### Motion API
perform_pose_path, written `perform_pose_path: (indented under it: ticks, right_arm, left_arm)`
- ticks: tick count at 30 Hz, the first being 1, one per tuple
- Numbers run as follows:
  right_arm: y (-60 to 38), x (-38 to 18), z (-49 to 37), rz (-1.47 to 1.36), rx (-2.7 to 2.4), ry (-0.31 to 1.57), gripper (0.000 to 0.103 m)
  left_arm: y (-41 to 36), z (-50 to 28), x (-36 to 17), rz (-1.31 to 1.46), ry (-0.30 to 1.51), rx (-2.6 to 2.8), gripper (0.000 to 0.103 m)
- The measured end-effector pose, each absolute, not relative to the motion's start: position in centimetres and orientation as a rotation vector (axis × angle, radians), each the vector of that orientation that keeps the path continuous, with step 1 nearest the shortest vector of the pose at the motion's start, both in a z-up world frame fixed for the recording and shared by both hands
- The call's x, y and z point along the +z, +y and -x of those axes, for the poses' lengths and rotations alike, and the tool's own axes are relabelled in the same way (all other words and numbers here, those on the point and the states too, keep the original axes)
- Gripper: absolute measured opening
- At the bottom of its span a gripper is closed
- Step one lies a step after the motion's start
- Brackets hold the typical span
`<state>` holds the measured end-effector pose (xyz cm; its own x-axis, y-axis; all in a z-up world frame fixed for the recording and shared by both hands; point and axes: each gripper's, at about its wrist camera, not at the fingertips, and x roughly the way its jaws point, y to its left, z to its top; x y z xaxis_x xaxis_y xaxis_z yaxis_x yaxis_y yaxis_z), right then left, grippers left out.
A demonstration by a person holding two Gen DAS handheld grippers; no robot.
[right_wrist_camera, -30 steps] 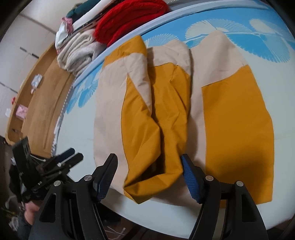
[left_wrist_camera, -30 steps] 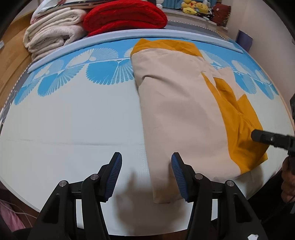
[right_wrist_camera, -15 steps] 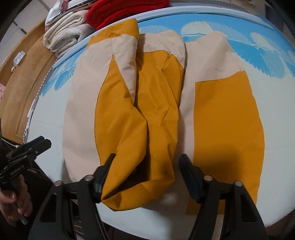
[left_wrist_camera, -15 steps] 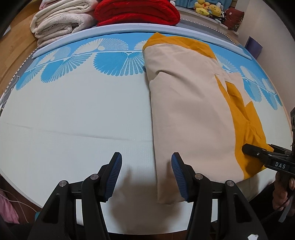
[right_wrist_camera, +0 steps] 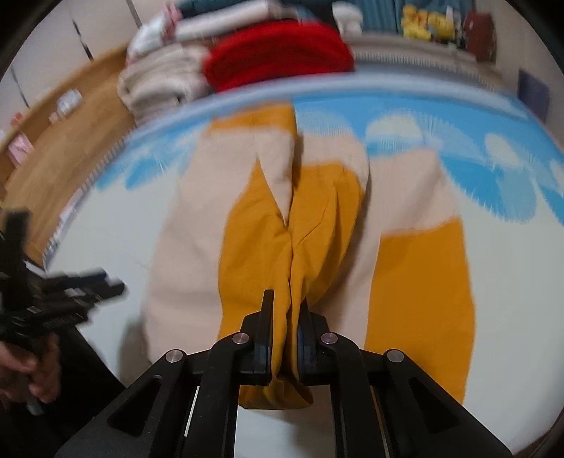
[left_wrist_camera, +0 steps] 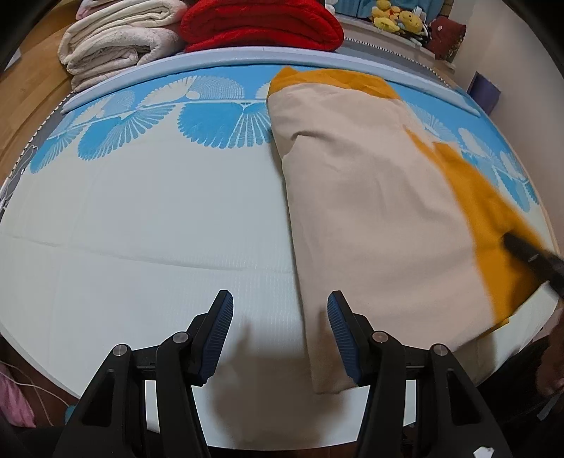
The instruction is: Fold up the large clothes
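A large beige and mustard-yellow garment [left_wrist_camera: 370, 211] lies lengthwise on the bed, partly folded. In the left wrist view my left gripper [left_wrist_camera: 280, 334] is open and empty at the near edge, with the garment's beige hem by its right finger. In the right wrist view my right gripper [right_wrist_camera: 286, 327] is shut on a bunched yellow fold of the garment [right_wrist_camera: 282, 246] at its near end. The right gripper's tip also shows blurred in the left wrist view [left_wrist_camera: 532, 257], over the yellow part.
The bed [left_wrist_camera: 141, 218] has a white and blue fan-pattern cover. Folded cream blankets [left_wrist_camera: 116, 53] and a red blanket [left_wrist_camera: 261, 26] are stacked past its far edge. Plush toys [left_wrist_camera: 398, 17] sit on a back shelf. A wooden floor [right_wrist_camera: 60, 141] lies to the left.
My right gripper has closed on the yellow fold at the garment's near end and is moving, as the blur shows. My left gripper stays open and has shifted slightly closer to the bed.
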<state>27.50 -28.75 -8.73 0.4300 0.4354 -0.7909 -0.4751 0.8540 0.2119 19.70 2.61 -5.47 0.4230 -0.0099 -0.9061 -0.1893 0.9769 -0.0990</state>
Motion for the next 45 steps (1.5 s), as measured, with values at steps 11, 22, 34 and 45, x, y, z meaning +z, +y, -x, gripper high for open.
perform_pose_path:
  ticks: [11,22,34,45]
  right_arm:
    - [-38.1,-2.4,-24.9,-0.076,0.413,0.757,0.009]
    - [-43.6,-11.8,-27.7,-0.104,0.267,1.143,0.013]
    - [-44.2,-10.5,-27.2,-0.139,0.333,1.084,0.008]
    - [-45.4,-10.4,-29.7,-0.015,0.079,1.098,0.031]
  left_arm:
    - [0.5,-19.8,-3.4,0.255,1.029,-0.081,0.050]
    - [-6.3,-21.4,-5.7,0.198,1.139,-0.385,0.050]
    - [-7.1,-22.1,-7.3,0.184,1.239,-0.349,0.048]
    - [-6.2,-22.8,-8.5,0.171,1.265,-0.254,0.053]
